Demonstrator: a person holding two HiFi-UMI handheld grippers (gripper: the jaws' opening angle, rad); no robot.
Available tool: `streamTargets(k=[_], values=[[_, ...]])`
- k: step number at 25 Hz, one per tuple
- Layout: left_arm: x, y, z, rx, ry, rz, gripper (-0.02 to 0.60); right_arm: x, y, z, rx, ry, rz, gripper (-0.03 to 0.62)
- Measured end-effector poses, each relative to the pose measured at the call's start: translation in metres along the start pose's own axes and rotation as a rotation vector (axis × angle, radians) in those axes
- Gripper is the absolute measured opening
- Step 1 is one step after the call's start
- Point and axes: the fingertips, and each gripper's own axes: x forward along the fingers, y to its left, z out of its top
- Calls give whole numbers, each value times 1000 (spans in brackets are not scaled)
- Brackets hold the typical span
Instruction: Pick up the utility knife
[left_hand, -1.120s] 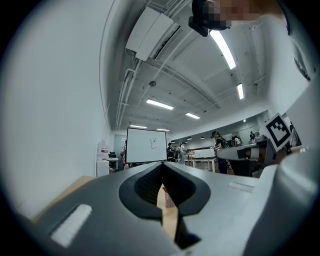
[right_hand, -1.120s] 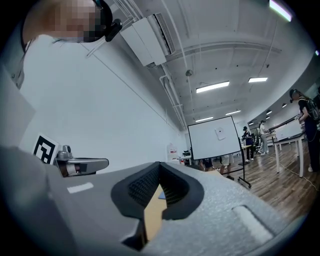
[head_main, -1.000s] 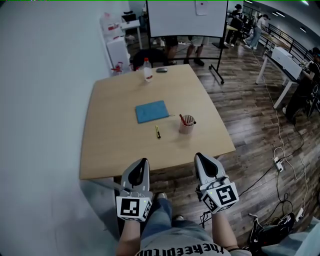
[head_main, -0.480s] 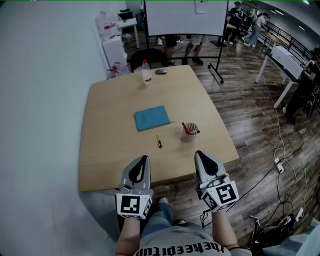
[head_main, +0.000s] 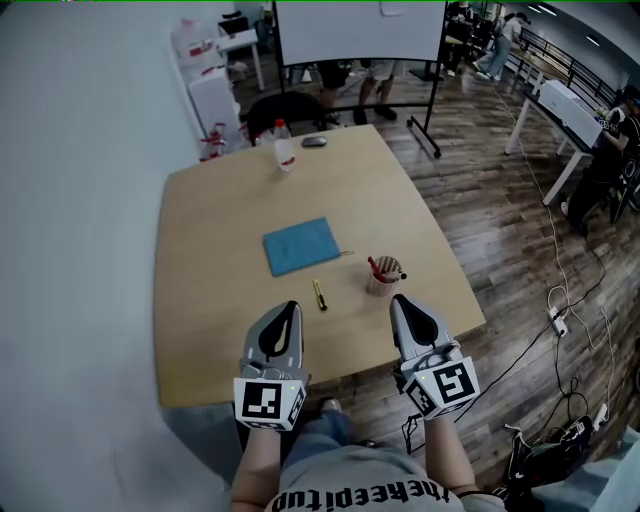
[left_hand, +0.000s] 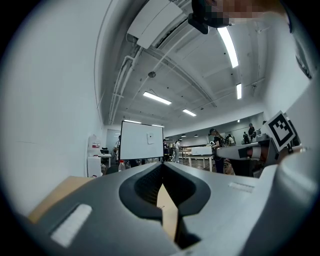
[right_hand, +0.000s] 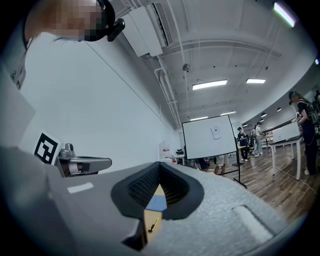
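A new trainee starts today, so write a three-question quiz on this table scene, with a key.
1. Multiple choice: in the head view, what lies on the table between the blue pad and the near edge? A utility knife; B stapler; C keyboard.
2. True or false: the right claw grips the utility knife.
3. Fill in: in the head view, the cup of pens stands to the knife's ____.
Key: 1 A; 2 false, it is shut and empty; 3 right.
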Motion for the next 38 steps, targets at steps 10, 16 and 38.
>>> streamTargets(k=[10,16,38], values=[[45,27,-47,-41,132,-42,20,33,-8,-11,3,26,-56,3],[70,39,-94,-93,266,-66,42,52,-9,-20,7,50,-84,3],[100,21,-267,-238,773,-142,146,71,-24,-53,23,150,-178,3]])
